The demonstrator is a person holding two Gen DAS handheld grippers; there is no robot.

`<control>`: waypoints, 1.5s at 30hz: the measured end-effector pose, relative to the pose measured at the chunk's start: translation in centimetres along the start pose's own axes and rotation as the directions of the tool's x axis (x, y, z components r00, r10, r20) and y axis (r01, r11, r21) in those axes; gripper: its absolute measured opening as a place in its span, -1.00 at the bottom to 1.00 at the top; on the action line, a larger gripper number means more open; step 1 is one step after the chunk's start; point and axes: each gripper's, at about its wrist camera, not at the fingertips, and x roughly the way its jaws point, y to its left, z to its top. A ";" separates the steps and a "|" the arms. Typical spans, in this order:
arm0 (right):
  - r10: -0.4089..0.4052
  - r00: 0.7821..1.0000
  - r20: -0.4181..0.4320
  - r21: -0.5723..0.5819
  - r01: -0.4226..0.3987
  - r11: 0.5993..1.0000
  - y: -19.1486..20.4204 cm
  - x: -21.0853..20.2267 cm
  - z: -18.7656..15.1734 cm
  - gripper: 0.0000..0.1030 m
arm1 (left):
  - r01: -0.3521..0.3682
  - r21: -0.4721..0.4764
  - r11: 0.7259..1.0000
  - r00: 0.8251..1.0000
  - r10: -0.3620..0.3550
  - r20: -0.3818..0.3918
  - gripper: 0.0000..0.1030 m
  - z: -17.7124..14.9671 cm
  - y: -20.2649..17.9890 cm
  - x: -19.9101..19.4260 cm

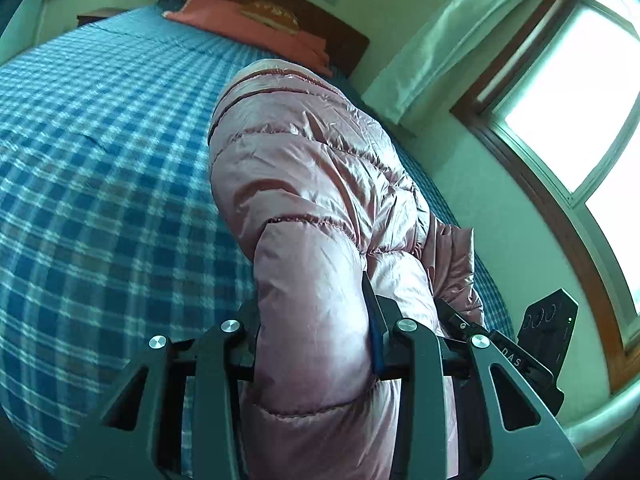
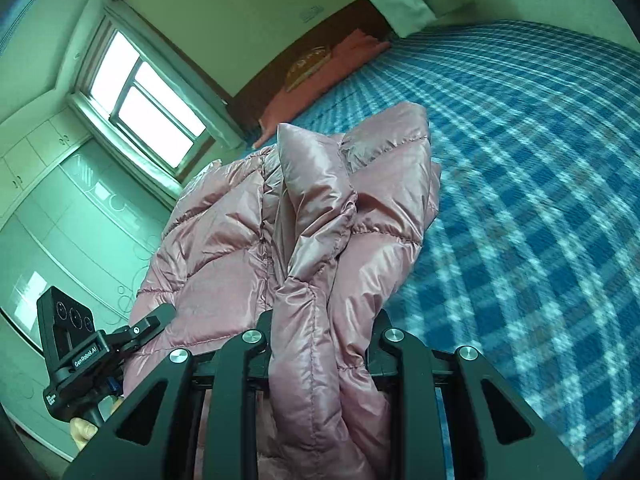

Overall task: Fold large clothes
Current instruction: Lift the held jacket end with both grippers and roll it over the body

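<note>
One pink puffer jacket (image 1: 304, 184) stretches lengthwise toward the headboard (image 1: 344, 36).

both wrist views look closely down at one jacket (image 1: 320, 184) on the bed (image 2: 540, 200).

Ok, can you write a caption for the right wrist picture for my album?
Right gripper pinching a puffy pink jacket over the blue plaid bed.
</note>
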 end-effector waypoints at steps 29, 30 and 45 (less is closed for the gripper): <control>0.019 0.978 -0.207 -0.006 -0.021 1.000 4.4 11.9 -1.6 0.26 | -0.131 -0.221 0.967 0.991 0.136 0.011 0.33 2.1 16.2 -2.1; 0.022 0.977 -0.210 0.000 -0.022 1.000 4.2 11.6 -2.0 0.30 | -0.124 -0.226 0.966 0.991 0.130 0.012 0.40 1.8 16.1 -2.4; 0.178 0.951 -0.255 0.176 -0.135 0.975 3.1 10.1 -6.5 -0.15 | -0.127 -0.274 0.953 0.992 0.115 -0.059 0.21 -2.2 14.5 -3.0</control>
